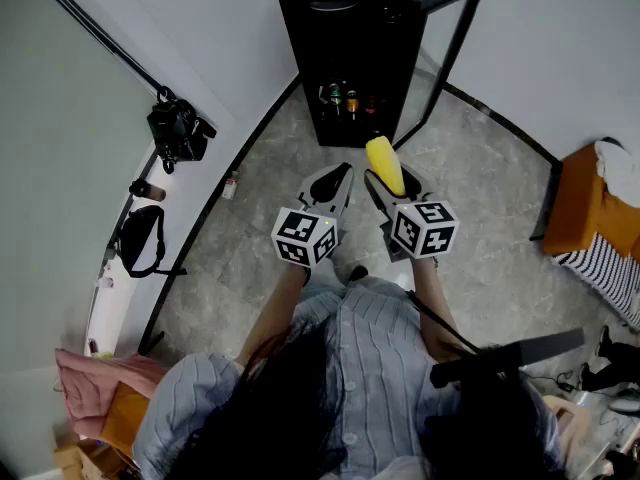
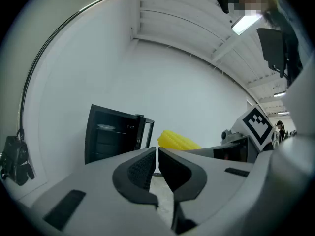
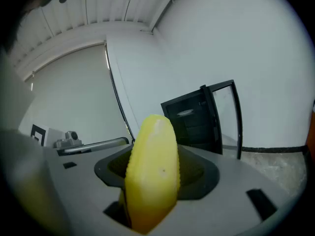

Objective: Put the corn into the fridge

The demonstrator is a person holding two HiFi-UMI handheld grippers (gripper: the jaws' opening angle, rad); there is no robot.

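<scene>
Here, yellow corn (image 3: 152, 171), ridged kernels, blunt tip, clamped in right claw (image 1: 394, 180).

Head view: dim, flat, even light, only soft shadows on the floor (image 1: 480, 198); upper part of the fridge (image 1: 345, 28) near black, detail lost. Both gripper views: heavy fisheye, black vignette in the corners, straight lines bend. Left gripper view: ceiling strip light (image 2: 246, 22) blown out, upper right. Right gripper view: corn (image 3: 152, 176) close to lens, soft, tip washed pale; background sharper
</scene>
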